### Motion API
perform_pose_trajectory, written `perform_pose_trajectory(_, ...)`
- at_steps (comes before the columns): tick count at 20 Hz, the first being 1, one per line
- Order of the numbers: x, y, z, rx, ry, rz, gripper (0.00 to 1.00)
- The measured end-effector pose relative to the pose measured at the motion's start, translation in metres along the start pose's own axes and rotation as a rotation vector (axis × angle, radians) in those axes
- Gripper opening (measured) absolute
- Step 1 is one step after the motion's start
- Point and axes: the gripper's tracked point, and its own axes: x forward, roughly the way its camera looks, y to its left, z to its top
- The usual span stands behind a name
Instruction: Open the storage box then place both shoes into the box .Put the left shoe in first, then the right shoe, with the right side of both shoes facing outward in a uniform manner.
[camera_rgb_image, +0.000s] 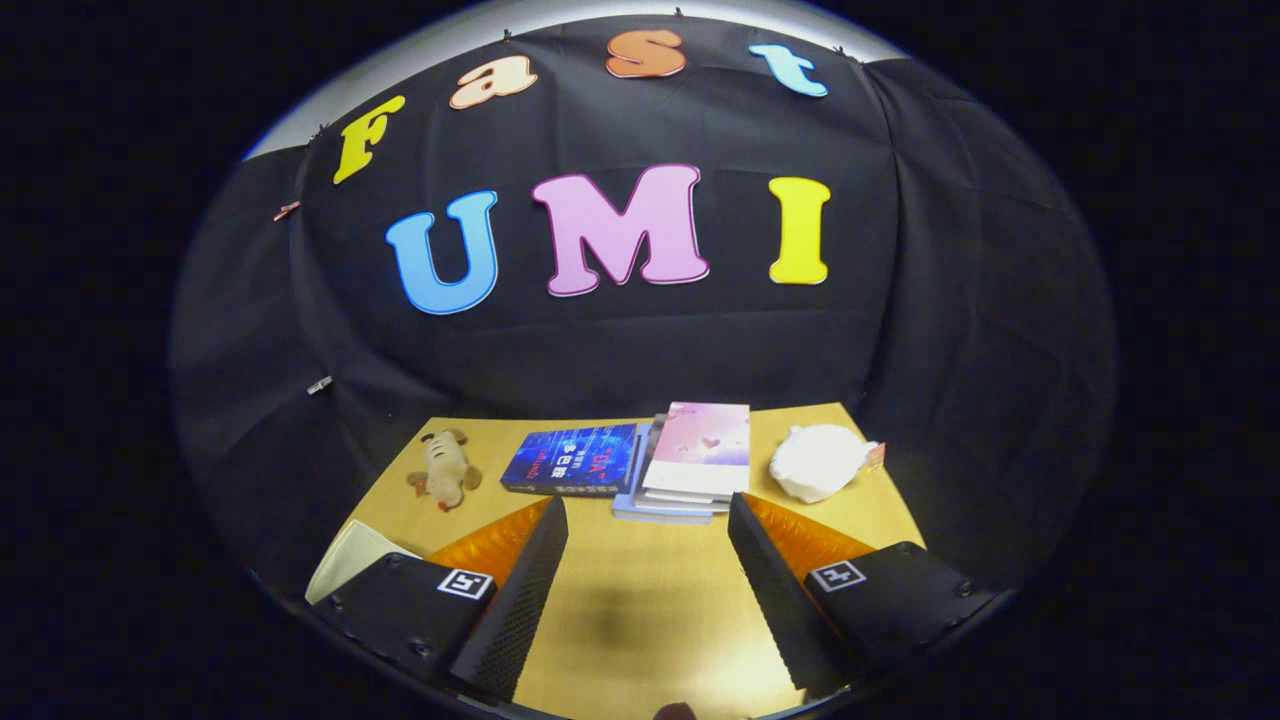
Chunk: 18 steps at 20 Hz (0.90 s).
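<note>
Gripper view: fingers (648, 520) spread wide over bare counter (640, 620), holding nothing; beyond them a stack of books (690, 460), a blue book (570, 458), a plush toy (445, 468), a white soft thing (818, 460). No storage box or shoes seen among these. Better to find the box before reaching, keeping fingers apart.

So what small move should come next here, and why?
Probably pan the gripper around to look for the box and shoes: its fingers stand open over bare table, with just books, a plush toy and a white bundle beyond.
</note>
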Motion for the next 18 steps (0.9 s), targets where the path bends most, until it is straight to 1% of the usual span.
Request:
perform_pose_trajectory(4,-0.025,-0.034,0.019,-0.073,-0.118,-0.045,0.98)
perform_pose_trajectory(7,-0.042,-0.05,0.031,-0.083,-0.185,-0.056,0.98)
perform_pose_trajectory(10,-0.047,-0.062,0.042,-0.139,-0.256,-0.064,0.98)
perform_pose_trajectory(13,-0.047,-0.058,0.045,-0.123,-0.28,-0.017,0.98)
perform_pose_trajectory(14,-0.046,-0.06,0.047,-0.121,-0.29,-0.004,0.97)
perform_pose_trajectory(18,-0.037,-0.063,0.045,-0.159,-0.298,0.032,0.96)
